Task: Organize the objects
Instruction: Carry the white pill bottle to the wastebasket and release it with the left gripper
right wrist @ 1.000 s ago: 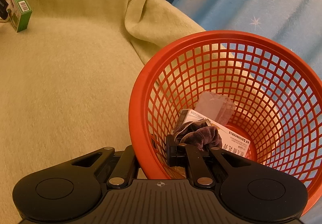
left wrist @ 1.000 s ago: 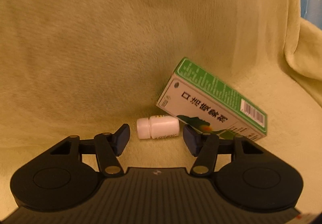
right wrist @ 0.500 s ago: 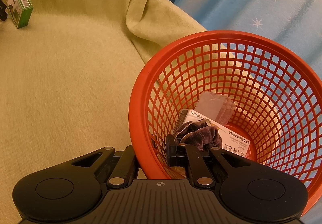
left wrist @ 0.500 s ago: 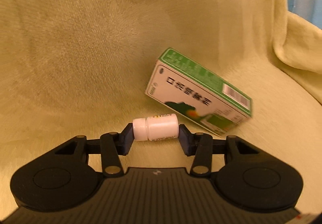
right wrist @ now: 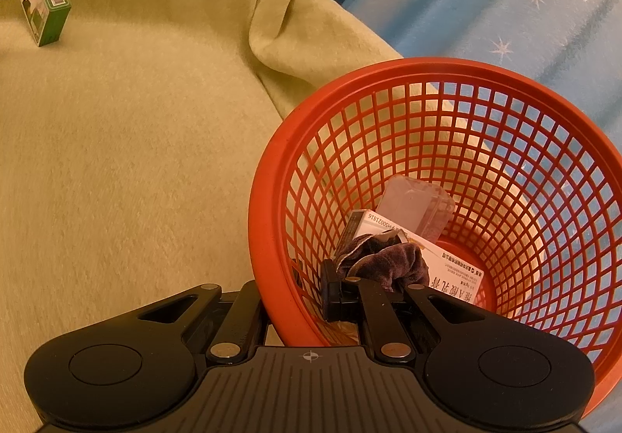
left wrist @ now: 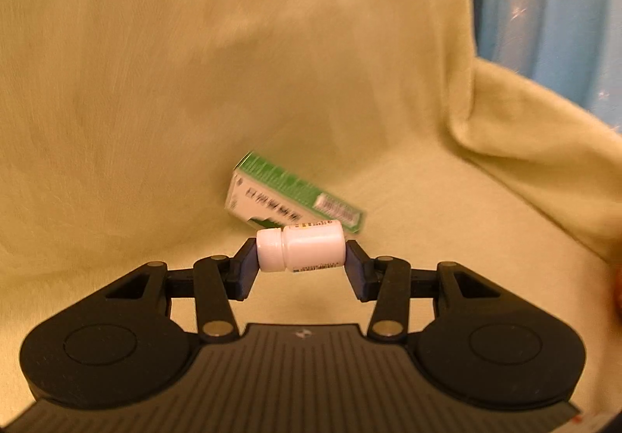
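Between the pads of the left hand-held gripper [left wrist: 300,253] a white bottle [left wrist: 301,247] is clamped sideways, the green box [left wrist: 289,199] at twelve o'clock behind it. Right hand-held gripper [right wrist: 297,291] pinches the red basket [right wrist: 272,168] wall at its seven o'clock.

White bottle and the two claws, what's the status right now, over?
Left gripper shut on white bottle, end to end, lifted off blanket. Right gripper shut on red basket rim. Green box not yet collected. Nothing in the way.
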### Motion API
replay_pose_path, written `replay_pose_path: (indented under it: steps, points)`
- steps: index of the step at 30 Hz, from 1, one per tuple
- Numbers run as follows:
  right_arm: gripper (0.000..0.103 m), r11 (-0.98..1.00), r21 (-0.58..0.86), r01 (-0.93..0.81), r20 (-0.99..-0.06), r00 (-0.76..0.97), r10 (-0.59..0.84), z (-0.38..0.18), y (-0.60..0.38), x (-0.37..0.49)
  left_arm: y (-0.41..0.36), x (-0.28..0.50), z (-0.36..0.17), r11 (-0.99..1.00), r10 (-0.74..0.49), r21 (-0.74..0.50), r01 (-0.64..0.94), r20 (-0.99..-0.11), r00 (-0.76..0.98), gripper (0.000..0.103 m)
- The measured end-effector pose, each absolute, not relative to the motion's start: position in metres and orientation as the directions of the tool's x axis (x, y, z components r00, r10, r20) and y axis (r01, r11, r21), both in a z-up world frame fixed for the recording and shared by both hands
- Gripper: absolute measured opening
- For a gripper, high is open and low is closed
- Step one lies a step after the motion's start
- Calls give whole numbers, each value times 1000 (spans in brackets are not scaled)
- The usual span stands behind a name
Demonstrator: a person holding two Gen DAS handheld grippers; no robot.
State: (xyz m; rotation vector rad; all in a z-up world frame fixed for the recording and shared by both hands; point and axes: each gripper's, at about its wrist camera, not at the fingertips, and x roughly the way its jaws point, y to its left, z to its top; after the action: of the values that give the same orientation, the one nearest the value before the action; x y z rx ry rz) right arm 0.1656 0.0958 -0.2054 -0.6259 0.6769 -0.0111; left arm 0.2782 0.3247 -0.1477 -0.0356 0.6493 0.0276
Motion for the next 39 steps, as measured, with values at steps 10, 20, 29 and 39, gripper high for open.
replay_pose_path:
  steps: [10,20,29,39]
  points:
    - [6,818,-542,-192,-581,789,-200,-202,71,164,277,259,-101,992,-123,-43,119,-554,823,41]
    - [6,820,-540,-191,-580,790,-198,-203,68,155,199,251,-63,911,-375,-65,407,-543,752,42]
    - [5,833,-523,-181,-578,793,-191,-200,67,150,96,261,-42,733,-596,-45,679,-524,609,42]
    - [5,843,-509,-174,-577,796,-184,-199,68,158,70,259,-35,686,-648,-46,726,-491,582,65]
